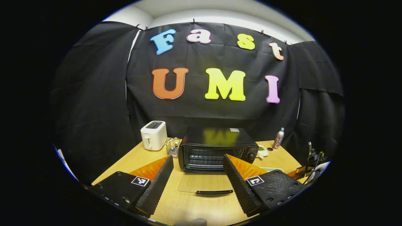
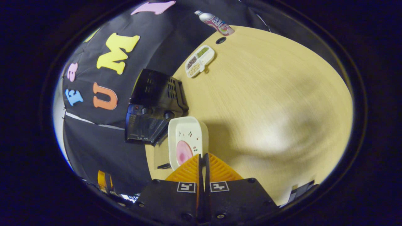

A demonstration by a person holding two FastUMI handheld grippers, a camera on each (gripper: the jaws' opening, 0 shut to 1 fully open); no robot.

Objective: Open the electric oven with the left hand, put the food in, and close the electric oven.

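Right gripper pinches the white food tray by its near rim. Oven lies at 11 o'clock, door down. Left gripper wide, empty, facing the oven mouth at 12.

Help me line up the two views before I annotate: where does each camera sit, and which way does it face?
Left gripper view: rides the left gripper, fingers apart, facing the oven, whose glass door lies open on the table.
Right gripper view: rides the right gripper, rolled sideways, fingers closed on the white dish.
Shared: oven, bottle, table.

Staged booth kitchen: black cloth wall, table (toaster, oven).
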